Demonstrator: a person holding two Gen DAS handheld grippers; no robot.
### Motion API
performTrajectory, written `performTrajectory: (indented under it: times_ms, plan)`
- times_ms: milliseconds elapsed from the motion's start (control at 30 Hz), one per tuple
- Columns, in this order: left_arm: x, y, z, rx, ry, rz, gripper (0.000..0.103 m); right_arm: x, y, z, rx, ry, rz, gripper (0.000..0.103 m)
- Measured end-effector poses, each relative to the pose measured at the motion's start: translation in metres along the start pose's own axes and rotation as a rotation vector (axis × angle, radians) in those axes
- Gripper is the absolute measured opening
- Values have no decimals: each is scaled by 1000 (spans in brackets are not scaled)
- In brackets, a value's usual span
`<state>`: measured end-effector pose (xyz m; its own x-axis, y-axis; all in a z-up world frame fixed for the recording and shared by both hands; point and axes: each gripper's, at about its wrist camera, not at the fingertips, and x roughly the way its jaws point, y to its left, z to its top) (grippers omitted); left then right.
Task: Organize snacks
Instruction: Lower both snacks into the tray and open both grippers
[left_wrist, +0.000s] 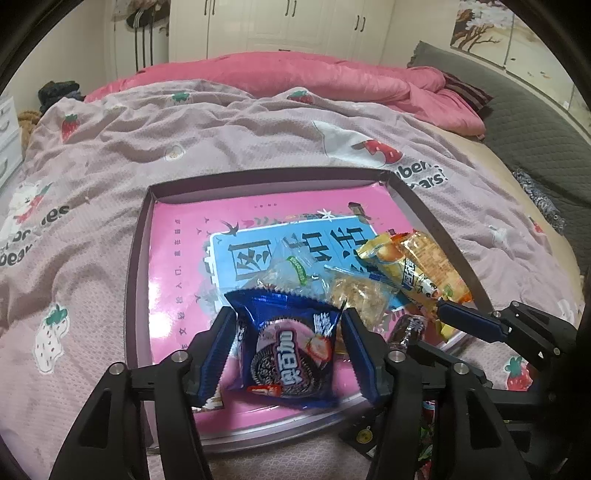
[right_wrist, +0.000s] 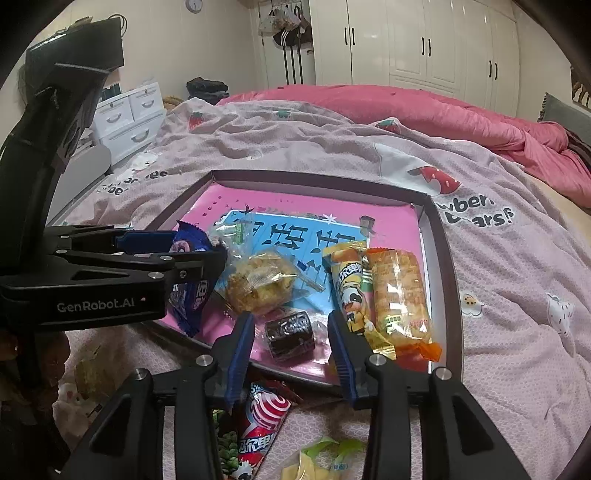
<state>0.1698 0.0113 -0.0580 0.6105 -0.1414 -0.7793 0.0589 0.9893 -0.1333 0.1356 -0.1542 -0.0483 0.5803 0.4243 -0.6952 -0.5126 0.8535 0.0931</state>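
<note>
While the left gripper holds its two blue fingers spread about as wide as the blue Oreo packet, that packet sits between them over the near part of the pink tray; the left pad seems to touch the wrapper's edge, but whether the right pad does, and whether the packet is gripped or just lying there, cannot be told. From the right wrist view the same packet shows tilted between those fingers at the tray's left edge. The right gripper has its fingers wide apart, holding nothing, on either side of a dark brown wrapped roll that lies on the tray just beyond the tips, touching neither. Counted on the tray: one blue Oreo packet, one dark roll, one clear bag of crumbly golden pastry, one clear packet with a green label, one yellow cow-printed bar and one orange-wrapped bar lying side by side against each other near the right rim, six in all. On the strawberry-print bedspread in front of the tray, below the right gripper, lie three more: one red-and-white swirl packet, one green-patterned packet beside it, and one yellow-green packet.
</note>
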Motion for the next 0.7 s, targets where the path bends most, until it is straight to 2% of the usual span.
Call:
performTrajectory:
  times_ms: [400,700]
  plan:
    - [-15,4,4,-16,-25,4,68,-9,-3,3,21,-29,3,45]
    - [-33,-2,8,-17,-48,5,71,-20,-9,8,44,-75,0,53]
